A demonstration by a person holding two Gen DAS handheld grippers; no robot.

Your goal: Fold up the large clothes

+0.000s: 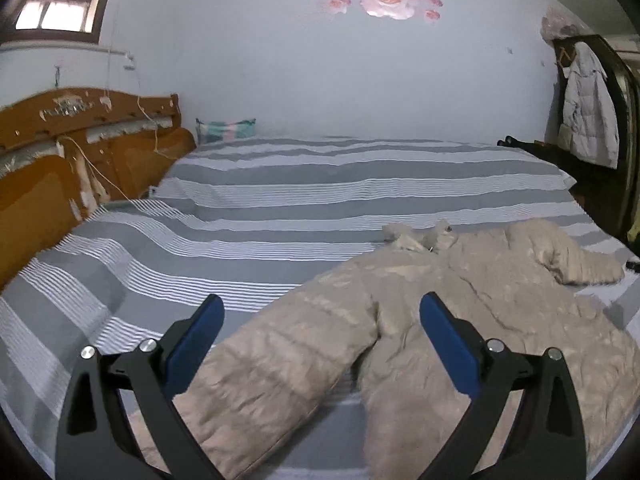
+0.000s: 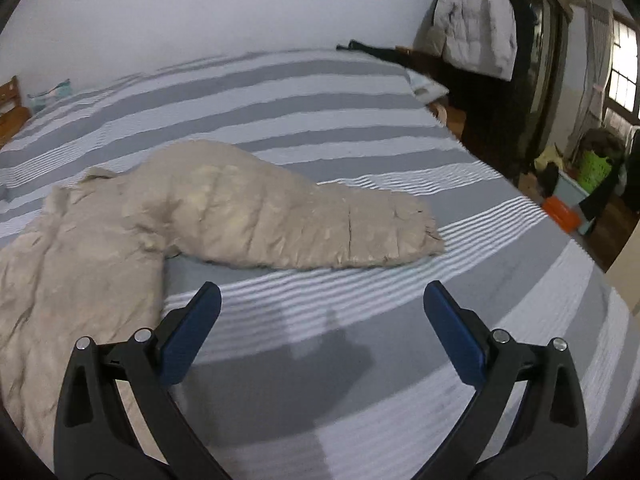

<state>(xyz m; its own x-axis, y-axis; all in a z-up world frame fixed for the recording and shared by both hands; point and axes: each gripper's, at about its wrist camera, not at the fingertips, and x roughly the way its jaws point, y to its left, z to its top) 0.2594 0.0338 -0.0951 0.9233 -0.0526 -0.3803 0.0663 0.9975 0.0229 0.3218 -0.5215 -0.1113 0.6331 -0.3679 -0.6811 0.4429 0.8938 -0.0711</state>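
Observation:
A beige quilted puffer jacket [image 1: 460, 292] lies spread on a bed with a grey and white striped sheet [image 1: 260, 208]. In the left wrist view its left sleeve [image 1: 280, 356] runs toward the camera. My left gripper [image 1: 320, 312] is open and empty, hovering above that sleeve. In the right wrist view the jacket body [image 2: 72, 264] is at the left and its other sleeve [image 2: 300, 216] stretches to the right. My right gripper [image 2: 322, 300] is open and empty, above bare sheet [image 2: 360, 128] just in front of that sleeve.
A wooden headboard [image 1: 80, 152] stands at the left, with a small pillow [image 1: 224, 128] by the wall. A white coat [image 2: 476, 16] hangs on a dark wardrobe at the bed's far right. Baskets and clutter [image 2: 580, 184] lie on the floor past the right edge.

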